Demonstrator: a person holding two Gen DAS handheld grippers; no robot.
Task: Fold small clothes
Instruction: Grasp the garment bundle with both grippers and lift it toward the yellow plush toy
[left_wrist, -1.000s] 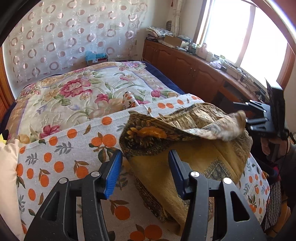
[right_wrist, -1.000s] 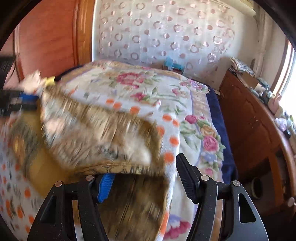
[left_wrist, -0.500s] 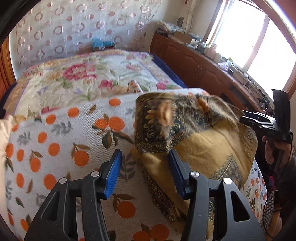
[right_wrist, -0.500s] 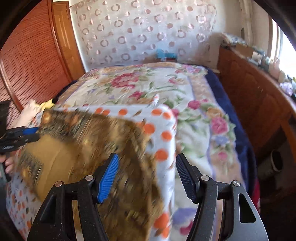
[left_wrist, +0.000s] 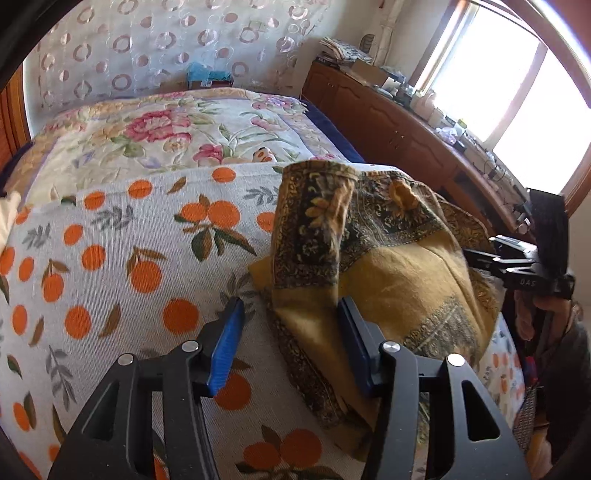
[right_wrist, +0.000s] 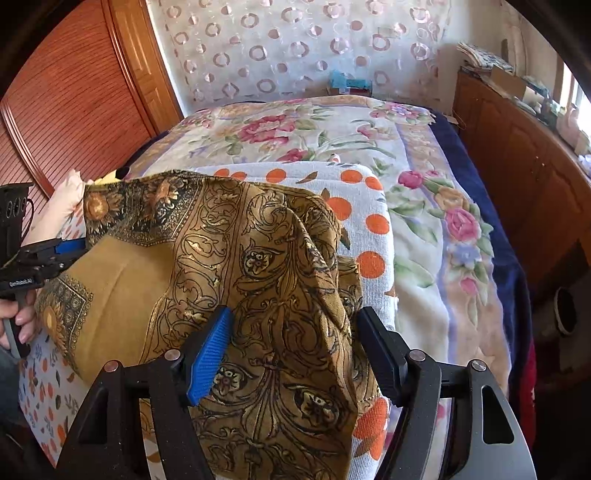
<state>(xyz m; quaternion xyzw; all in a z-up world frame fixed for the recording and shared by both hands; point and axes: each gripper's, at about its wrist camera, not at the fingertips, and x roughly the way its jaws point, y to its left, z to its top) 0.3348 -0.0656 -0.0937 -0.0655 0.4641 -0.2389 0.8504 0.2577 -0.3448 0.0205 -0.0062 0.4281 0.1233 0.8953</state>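
Note:
A mustard-yellow cloth with dark ornate borders (left_wrist: 399, 273) lies folded over on a white cover with orange fruit prints (left_wrist: 122, 251). It fills the middle of the right wrist view (right_wrist: 236, 266). My left gripper (left_wrist: 290, 332) is open, its jaws standing over the cloth's left edge, holding nothing. My right gripper (right_wrist: 293, 343) is open just above the cloth's right side, empty. The right gripper also shows at the cloth's far edge in the left wrist view (left_wrist: 517, 262); the left one shows at the left in the right wrist view (right_wrist: 40, 258).
A floral bedspread (left_wrist: 177, 136) covers the bed beyond the orange-print cover. A wooden cabinet (left_wrist: 399, 129) with clutter runs under the window on the right. A wooden wardrobe (right_wrist: 70, 99) stands at the left. A patterned curtain (right_wrist: 295, 48) hangs behind.
The right gripper carried the cloth's raised edge across to the left, let it go and opened. The flap now lies on the cloth. Both grippers have drawn back slightly.

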